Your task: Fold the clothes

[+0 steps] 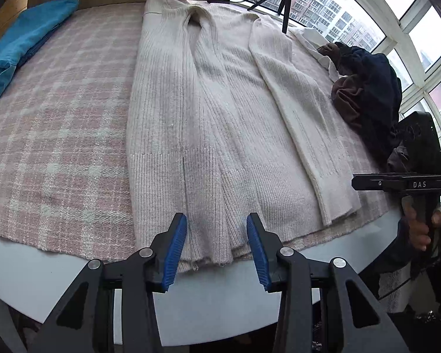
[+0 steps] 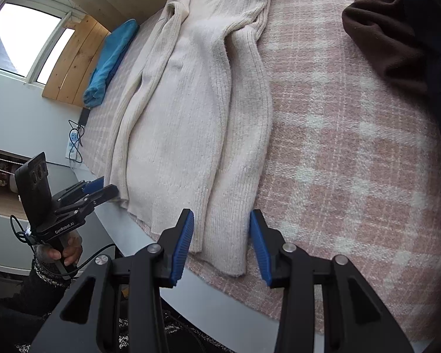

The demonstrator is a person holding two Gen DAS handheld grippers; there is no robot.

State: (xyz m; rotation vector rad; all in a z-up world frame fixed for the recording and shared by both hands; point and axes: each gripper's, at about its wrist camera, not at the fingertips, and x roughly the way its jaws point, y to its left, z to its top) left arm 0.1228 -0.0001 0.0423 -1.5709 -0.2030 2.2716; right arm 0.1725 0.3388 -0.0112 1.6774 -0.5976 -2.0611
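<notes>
Here the left hand-held gripper hangs over the near edge of the tabletop with its blue-padded fingers spread apart, nothing between them; the hem of a cream ribbed cardigan lies just beyond the tips. The right hand-held gripper is likewise spread wide and holds nothing, its fingers straddling from above the cuff end of the sleeve that lies along the cardigan's right side.

The cardigan is laid out lengthwise, hem at the near edge and collar at the far end, with both sleeves folded along its length. It rests on a pink and white checked cloth that covers most of the pale tabletop, whose bare rim shows along the near side.

To the far left on the cloth lies a folded blue garment. To the right sits a heap of dark brown and navy clothes, with a white piece at its far end.

Beyond the far edge a small black tripod stands on the sill of a curved bank of windows, through which apartment blocks are visible. Light wooden panels rise at the far left.
</notes>
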